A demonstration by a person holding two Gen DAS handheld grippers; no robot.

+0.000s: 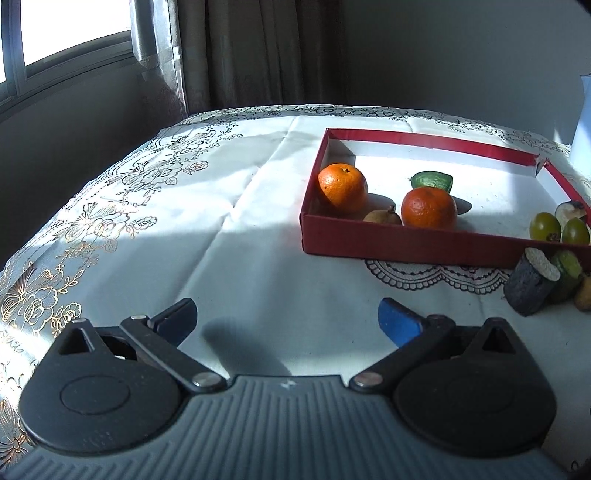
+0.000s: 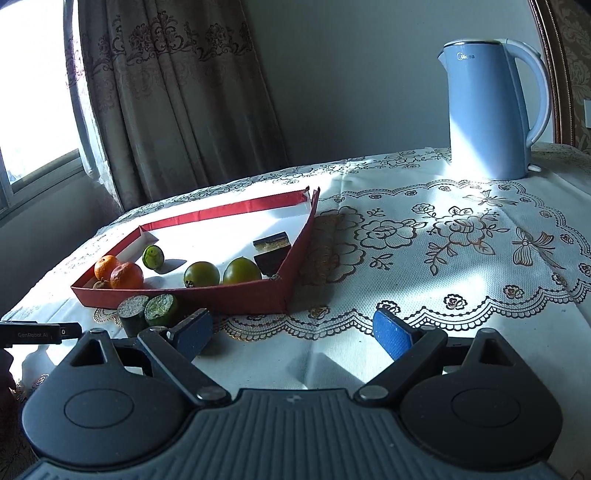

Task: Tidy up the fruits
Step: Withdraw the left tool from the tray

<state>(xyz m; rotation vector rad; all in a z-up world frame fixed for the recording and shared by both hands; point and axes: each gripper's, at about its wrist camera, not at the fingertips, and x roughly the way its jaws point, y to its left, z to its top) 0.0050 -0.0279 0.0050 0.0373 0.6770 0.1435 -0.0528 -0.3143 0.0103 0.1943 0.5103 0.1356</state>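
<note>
A shallow red box (image 1: pixel 406 242) (image 2: pixel 236 293) lies on the white tablecloth. Inside it are two oranges (image 1: pixel 342 188) (image 1: pixel 429 207) (image 2: pixel 126 275), a small brown fruit (image 1: pixel 382 218), a green cut piece (image 1: pixel 432 181) (image 2: pixel 153 257), two green round fruits (image 2: pixel 201 274) (image 2: pixel 242 271) and dark layered pieces (image 2: pixel 271 251). Outside its near wall stand a dark cylinder piece (image 1: pixel 530 284) (image 2: pixel 133 314) and a green cut fruit (image 2: pixel 161 310) (image 1: pixel 567 271). My left gripper (image 1: pixel 288 321) is open over bare cloth, left of these. My right gripper (image 2: pixel 293 332) is open with nothing between its fingers, just right of the loose pieces.
A light blue electric kettle (image 2: pixel 491 110) stands at the back right of the table. Curtains (image 2: pixel 177 92) and a window (image 1: pixel 66 29) lie behind. The table edge (image 1: pixel 74 229) falls away on the left. The other gripper's body (image 2: pixel 37 334) shows at the right wrist view's left edge.
</note>
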